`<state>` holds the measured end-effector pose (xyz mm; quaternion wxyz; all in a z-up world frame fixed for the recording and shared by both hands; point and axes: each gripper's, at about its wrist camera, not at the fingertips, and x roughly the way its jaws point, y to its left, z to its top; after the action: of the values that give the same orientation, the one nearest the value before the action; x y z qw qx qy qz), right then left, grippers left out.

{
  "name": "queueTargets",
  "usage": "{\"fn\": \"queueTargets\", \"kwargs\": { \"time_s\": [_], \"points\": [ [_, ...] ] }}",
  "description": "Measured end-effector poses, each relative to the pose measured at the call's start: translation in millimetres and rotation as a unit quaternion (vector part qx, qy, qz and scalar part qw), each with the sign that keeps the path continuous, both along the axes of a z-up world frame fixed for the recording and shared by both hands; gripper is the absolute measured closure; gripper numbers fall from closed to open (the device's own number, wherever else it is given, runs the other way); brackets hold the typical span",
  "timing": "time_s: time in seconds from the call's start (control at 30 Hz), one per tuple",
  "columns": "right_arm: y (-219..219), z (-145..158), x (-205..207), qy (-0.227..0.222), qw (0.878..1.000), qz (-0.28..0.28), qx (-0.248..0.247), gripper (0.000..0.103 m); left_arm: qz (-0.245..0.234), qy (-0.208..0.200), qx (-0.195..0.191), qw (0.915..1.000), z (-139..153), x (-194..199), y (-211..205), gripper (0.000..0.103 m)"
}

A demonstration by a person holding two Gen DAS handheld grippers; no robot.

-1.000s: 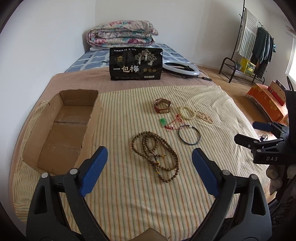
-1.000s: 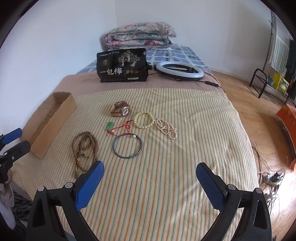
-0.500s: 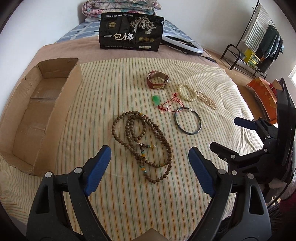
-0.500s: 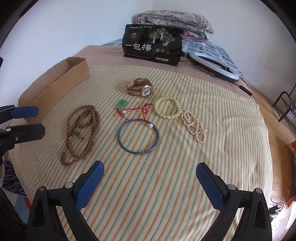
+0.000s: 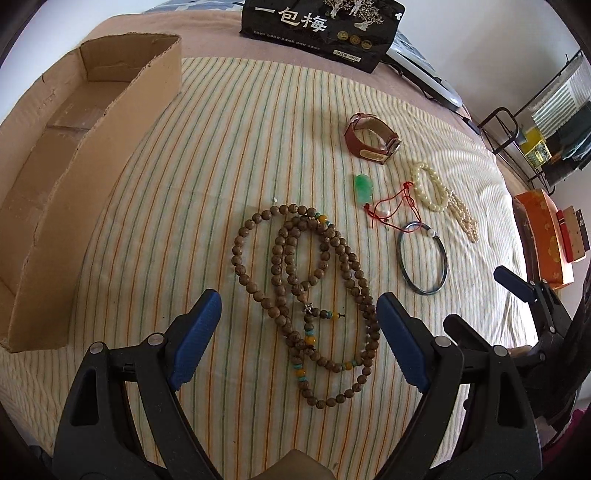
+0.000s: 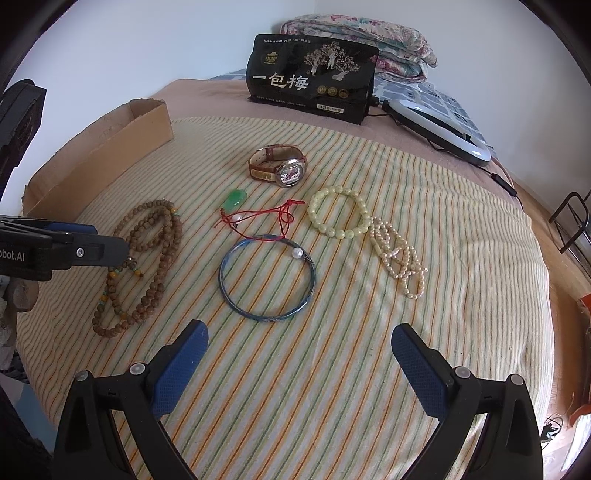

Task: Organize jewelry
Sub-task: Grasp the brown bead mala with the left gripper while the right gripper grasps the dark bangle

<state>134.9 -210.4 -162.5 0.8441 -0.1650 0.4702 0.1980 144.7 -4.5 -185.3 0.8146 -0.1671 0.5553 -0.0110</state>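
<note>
Jewelry lies spread on a striped cloth. The long wooden bead necklace lies directly below my open left gripper, which hovers above it without touching. Right of the necklace are a blue bangle, a green pendant on red cord, a brown-strapped watch, a cream bead bracelet and a pearl strand. My right gripper is open and empty, just short of the bangle. An empty cardboard box stands at the left.
A black printed bag stands upright behind the cloth, with a ring light and a folded quilt beyond it. Past the bed's right edge are an orange box and a clothes rack.
Both grippers came down toward the bed and tipped more steeply downward. The left one moved in over the wooden necklace and the right one closer to the bangle. Both stayed open.
</note>
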Motion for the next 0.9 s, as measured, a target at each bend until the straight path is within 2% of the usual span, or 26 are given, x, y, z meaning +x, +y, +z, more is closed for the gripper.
{"fn": "queueTargets", "kwargs": {
  "time_s": [0.13,0.23,0.3,0.43,0.63,0.73,0.9],
  "points": [
    [0,2,1,-0.005,1.0,0.0,0.007,0.002,0.024,0.013,-0.045,0.9986,-9,7,7,0.015],
    [1,1,2,-0.005,1.0,-0.001,0.009,0.002,0.022,0.012,-0.043,0.9988,-10,10,1,0.015],
    [1,-1,3,-0.003,1.0,-0.002,0.011,0.002,0.013,0.011,-0.029,0.9994,-10,15,-7,0.015],
    [-1,-6,5,0.002,1.0,-0.004,0.019,0.002,0.005,0.005,0.021,0.9998,-12,21,-21,0.015],
    [5,-8,6,-0.004,1.0,0.01,0.027,0.002,-0.015,0.003,0.098,0.995,-19,27,-37,0.015],
    [11,-11,9,-0.005,1.0,0.018,0.021,0.004,-0.022,-0.001,0.114,0.9933,-22,26,-41,0.016],
    [14,-19,19,0.003,1.0,0.011,0.011,0.009,-0.023,-0.006,0.129,0.9913,-24,26,-38,0.028]
  ]
}}
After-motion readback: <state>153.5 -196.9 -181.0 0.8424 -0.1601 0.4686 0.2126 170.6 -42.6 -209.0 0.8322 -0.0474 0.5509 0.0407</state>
